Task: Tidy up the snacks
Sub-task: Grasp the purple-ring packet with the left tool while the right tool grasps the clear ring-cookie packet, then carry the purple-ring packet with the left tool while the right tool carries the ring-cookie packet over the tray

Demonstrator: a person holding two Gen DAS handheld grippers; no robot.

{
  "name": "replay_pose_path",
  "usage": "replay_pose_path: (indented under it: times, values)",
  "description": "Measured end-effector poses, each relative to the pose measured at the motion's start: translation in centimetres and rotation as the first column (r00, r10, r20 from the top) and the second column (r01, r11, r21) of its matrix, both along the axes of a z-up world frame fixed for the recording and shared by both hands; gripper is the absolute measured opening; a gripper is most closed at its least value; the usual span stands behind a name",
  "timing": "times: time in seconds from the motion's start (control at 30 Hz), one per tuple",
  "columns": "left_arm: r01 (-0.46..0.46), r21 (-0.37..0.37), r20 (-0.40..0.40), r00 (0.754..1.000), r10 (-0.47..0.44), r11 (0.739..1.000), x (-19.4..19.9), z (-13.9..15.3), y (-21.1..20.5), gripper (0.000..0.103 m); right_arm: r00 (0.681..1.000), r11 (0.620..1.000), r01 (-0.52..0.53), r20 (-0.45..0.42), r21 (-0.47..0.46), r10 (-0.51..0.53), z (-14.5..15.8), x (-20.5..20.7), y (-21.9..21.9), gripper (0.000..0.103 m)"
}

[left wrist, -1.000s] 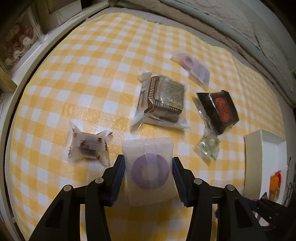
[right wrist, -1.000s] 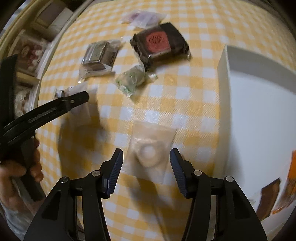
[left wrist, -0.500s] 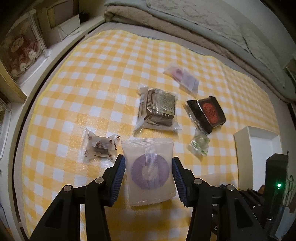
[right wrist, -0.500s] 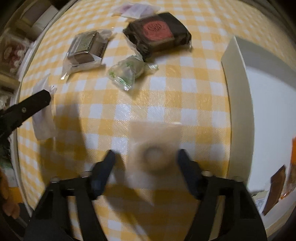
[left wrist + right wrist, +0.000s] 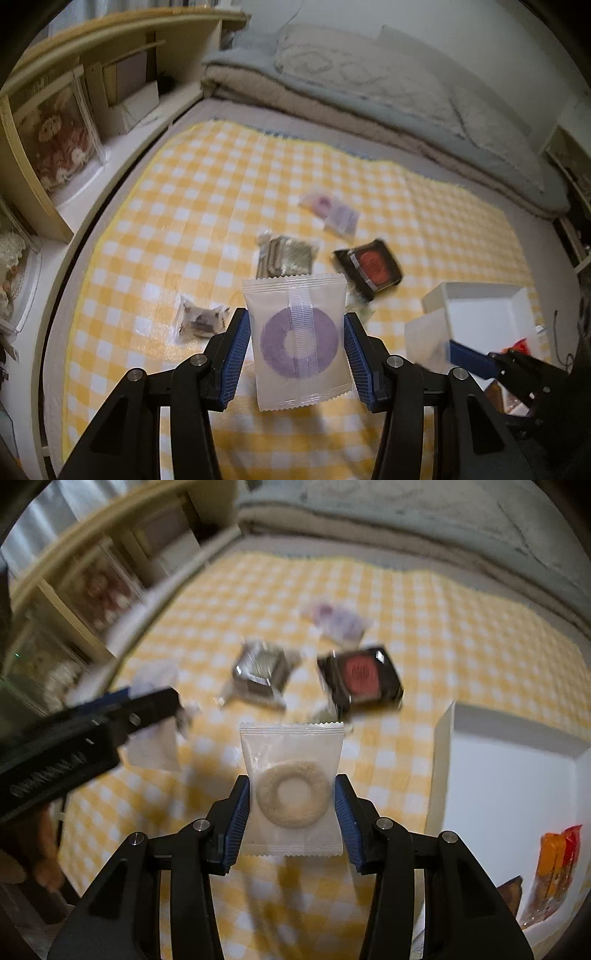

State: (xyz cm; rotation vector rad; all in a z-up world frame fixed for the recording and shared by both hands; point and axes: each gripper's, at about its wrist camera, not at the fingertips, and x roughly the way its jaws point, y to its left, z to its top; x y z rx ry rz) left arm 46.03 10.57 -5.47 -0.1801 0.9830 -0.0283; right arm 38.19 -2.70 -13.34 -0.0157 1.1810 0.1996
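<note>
Yellow-and-white checked cloth (image 5: 207, 229) was seen spread over the surface below both claws, beside a wooden shelf (image 5: 48, 122) and folded bedding (image 5: 369, 96). The left claw (image 5: 297, 345) was seen pinching a translucent packet holding a purple ring-shaped snack (image 5: 299, 341), raised clear of the cloth, its blue pads (image 5: 236, 350) pressed against the packet's two side edges. The right claw (image 5: 291, 810) was recorded with its jaws closing on a clear packet holding a pale ring-shaped biscuit (image 5: 291, 794), likewise lifted off the cloth and touched by the pads on both sides. Left lying on the cloth were a silver foil-wrapped snack (image 5: 262, 672), a black packet with a red disc (image 5: 364, 677), a pair of pale purple packets (image 5: 336, 620) farther back, and a small clear-wrapped sweet (image 5: 201, 321) near the left claw. A green-wrapped item behind the held packets was mostly hidden. A white box (image 5: 509, 786) was seen at the right edge of the cloth, with an orange-and-red packet (image 5: 554, 864) inside it at its near corner. Both views were blurred.
</note>
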Motion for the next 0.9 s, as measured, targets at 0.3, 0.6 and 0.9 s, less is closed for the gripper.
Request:
replay_pose_path:
  times: [0.3, 0.6, 0.9]
  values:
    - [0.035, -0.004, 0.122, 0.992, -0.034, 0.999, -3.5, 4.0, -1.5, 0.050, 0.978, 1.000, -0.010, 0.207, -0.004, 0.011, 6.5, -1.9, -3.1, 0.046]
    - [0.094, -0.011, 0.191, 0.978, -0.090, 0.996, -6.1, 6.0, -4.5, 0.050, 0.949, 0.999, 0.038, 0.314, -0.024, -0.028, 10.5, -4.2, -8.3, 0.046]
    - [0.186, -0.025, 0.183, 0.967, -0.178, 0.982, -5.7, 5.3, -10.0, 0.050, 0.939, 0.987, 0.155, 0.317, -0.047, -0.133, 11.2, -5.6, -15.6, 0.046]
